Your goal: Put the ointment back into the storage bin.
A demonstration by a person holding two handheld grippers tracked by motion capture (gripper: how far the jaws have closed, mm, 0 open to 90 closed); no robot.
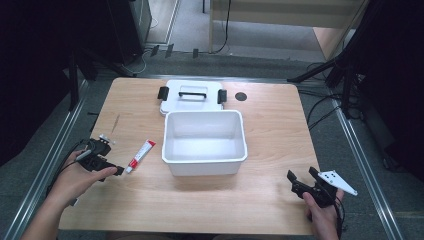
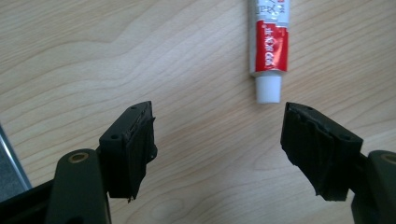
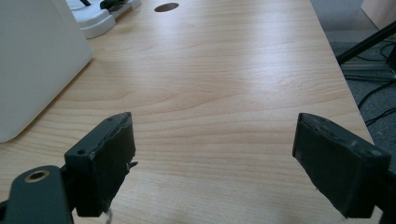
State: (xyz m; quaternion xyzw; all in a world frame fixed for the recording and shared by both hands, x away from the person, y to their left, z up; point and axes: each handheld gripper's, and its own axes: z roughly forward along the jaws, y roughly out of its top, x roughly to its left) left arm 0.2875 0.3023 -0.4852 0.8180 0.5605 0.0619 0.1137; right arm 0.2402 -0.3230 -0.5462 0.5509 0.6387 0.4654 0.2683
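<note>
Tube (image 2: 269, 46) lies cap-first just beyond the left gripper (image 2: 219, 140), jaws wide; right gripper (image 3: 215, 158) wide, empty. A skewed closure could roll it aside.

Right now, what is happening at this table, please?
A person sits at a wooden table with a gripper in each hand, and nothing is held yet. The left gripper is open and points at the white cap of a red and white tube lying on the wood, close to it but apart from it. The right gripper is open too, over bare wood to the right of the white bin. The bin looks empty, and its lid lies flat behind it.
</note>
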